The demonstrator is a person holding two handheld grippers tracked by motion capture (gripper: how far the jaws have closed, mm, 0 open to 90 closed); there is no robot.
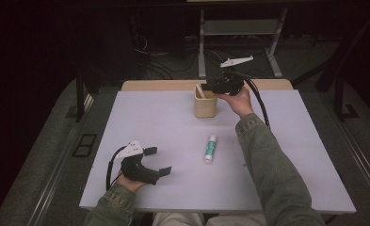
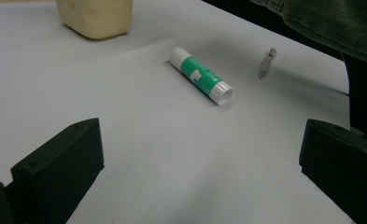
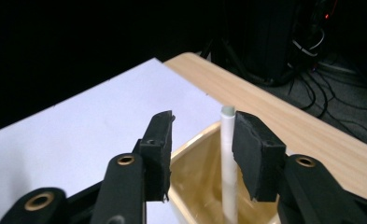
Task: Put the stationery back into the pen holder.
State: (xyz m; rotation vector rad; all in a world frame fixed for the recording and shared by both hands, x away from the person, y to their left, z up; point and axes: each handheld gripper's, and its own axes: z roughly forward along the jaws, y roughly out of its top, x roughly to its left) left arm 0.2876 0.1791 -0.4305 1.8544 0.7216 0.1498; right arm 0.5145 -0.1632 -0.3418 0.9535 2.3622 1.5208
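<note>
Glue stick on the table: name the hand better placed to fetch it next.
Left, probably. The left tongs rest open on the table, facing the glue stick; the right tongs are over the cup, around a white stick.

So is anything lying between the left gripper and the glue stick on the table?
Nothing visible. The left gripper rests with jaws wide open, and bare white table runs from it to the glue stick. The beige cup and a small clip sit beyond, off to either side.

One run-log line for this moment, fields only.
right gripper: open above cup, white stick standing inside | left gripper: open, idle on table | glue stick: lying untouched
</note>
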